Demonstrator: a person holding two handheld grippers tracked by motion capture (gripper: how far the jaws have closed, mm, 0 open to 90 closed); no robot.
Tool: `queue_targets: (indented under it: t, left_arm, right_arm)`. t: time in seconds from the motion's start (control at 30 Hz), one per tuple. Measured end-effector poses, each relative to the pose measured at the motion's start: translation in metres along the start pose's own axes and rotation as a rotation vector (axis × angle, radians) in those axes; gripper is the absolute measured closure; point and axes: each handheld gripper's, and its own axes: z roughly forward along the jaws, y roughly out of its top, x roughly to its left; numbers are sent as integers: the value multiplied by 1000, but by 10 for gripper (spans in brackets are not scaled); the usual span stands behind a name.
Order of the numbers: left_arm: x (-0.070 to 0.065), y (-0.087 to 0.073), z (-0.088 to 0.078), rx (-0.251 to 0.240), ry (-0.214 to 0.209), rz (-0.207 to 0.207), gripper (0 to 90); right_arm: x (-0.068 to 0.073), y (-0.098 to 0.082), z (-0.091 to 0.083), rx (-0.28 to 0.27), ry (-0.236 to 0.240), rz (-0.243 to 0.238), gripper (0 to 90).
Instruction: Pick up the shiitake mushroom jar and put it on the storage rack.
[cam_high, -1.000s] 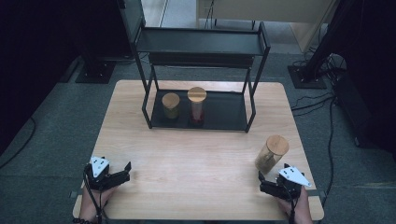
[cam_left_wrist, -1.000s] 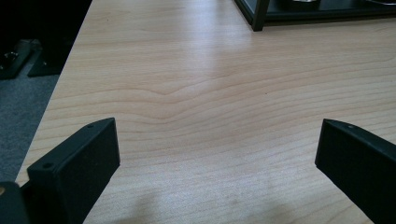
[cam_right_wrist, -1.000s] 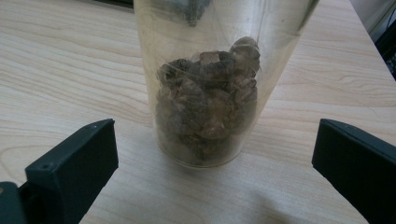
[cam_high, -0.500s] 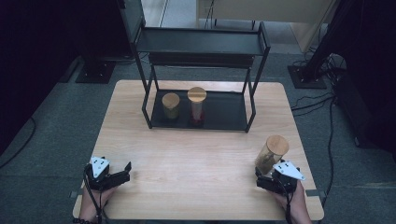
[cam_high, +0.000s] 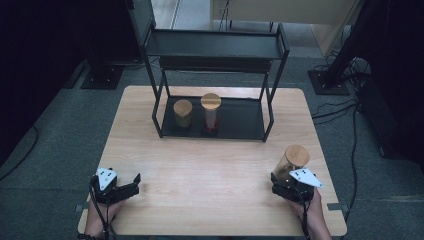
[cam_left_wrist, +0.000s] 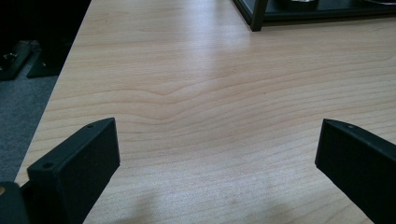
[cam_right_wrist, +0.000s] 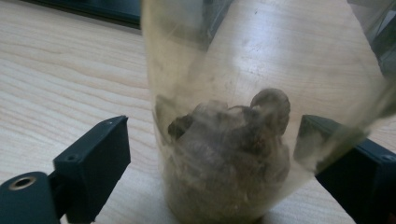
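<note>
Jar (cam_high: 292, 161) with a wooden lid sits upright near the front right corner of the tabletop (cam_high: 210, 170), just ahead of the right gripper (cam_high: 281, 181). Right gripper view: clear jar (cam_right_wrist: 233, 140) with brownish lumps at the bottom stands between the two jaws, which have just been closing in; left jaw is apart from the glass, right jaw looks at or behind the wall, contact can't be confirmed. Left gripper (cam_high: 131, 184) rests near the front left corner, jaws spread wide over bare wood, nothing between them. Black rack (cam_high: 270, 107) stands at the back edge, centre; two more lidded jars, short one (cam_high: 183, 113) and tall one (cam_high: 210, 113), side by side on its bottom shelf.
</note>
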Motion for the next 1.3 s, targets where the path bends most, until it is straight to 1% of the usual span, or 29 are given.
queue_targets:
  t: [0.1, 0.2, 0.33, 0.4, 0.6, 0.83, 1.1, 1.3]
  left_arm:
    - [0, 0, 0, -1, 1, 1, 0]
    - [0, 0, 0, -1, 1, 0, 1]
    - [0, 0, 0, 1, 0, 0, 1]
    - [0, 0, 0, 0, 0, 0, 1]
    - [0, 0, 0, 1, -1, 1, 1]
    - [0, 0, 0, 0, -1, 0, 0]
    - [0, 0, 0, 0, -3, 0, 1]
    - [0, 0, 0, -1, -4, -1, 1]
  right_arm:
    - [-2, 3, 2, -11, -1, 9, 139]
    - [-3, 5, 2, -25, 6, 32, 153]
    - [-4, 6, 3, -38, -9, 52, 219]
    - [-5, 7, 3, -45, -8, 61, 236]
    - [-5, 9, 4, -42, 12, 58, 242]
    - [2, 13, 9, -43, 29, 55, 245]
    - [14, 19, 15, -45, 52, 34, 246]
    - [24, 26, 20, -51, 69, 34, 247]
